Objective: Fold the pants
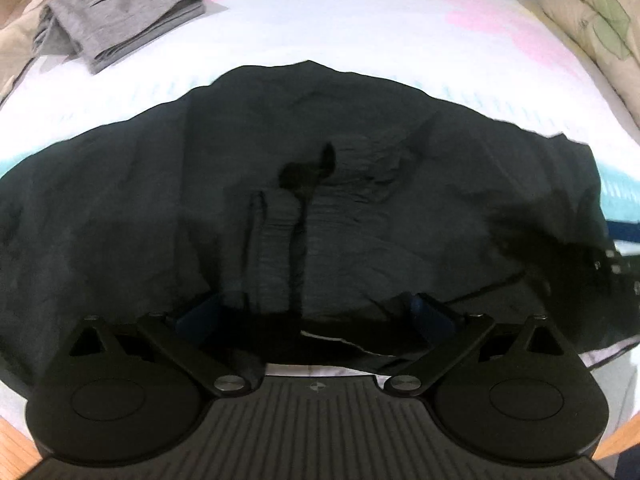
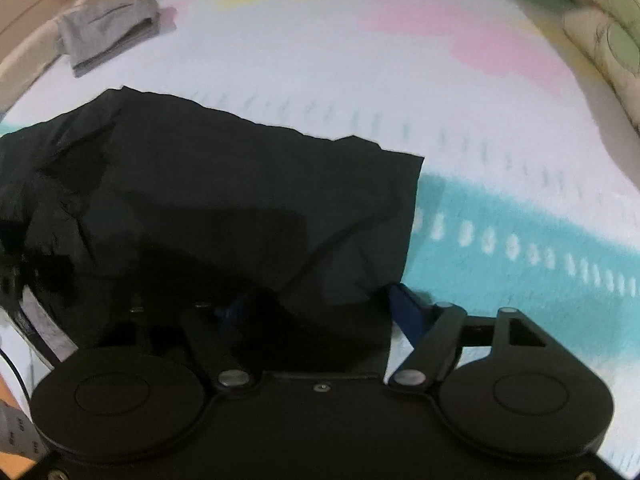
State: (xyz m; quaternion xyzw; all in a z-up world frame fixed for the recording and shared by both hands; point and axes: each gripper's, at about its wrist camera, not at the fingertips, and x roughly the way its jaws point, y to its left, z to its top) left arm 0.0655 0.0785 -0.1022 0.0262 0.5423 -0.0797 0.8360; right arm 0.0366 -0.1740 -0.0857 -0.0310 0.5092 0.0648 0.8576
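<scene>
Black pants (image 1: 280, 184) lie crumpled across the bed sheet (image 1: 360, 32), waistband gathered near the middle. In the left wrist view my left gripper (image 1: 314, 314) points down at the near edge of the pants. Its blue fingers (image 1: 434, 314) stand wide apart, with cloth draped between and partly over them, and the pads do not press. In the right wrist view the right end of the pants (image 2: 260, 208) ends in a straight edge. My right gripper (image 2: 318, 310) straddles that near corner with wide jaws. The right finger (image 2: 406, 314) is bare and the left one is mostly hidden under cloth.
A folded grey garment (image 1: 116, 20) (image 2: 108, 32) lies at the far left of the bed. A floral quilt or pillow (image 1: 600, 20) (image 2: 608, 48) bounds the right side. A teal band (image 2: 500, 232) crosses the sheet beside the pants. Wooden floor (image 1: 16, 444) shows below the bed's near edge.
</scene>
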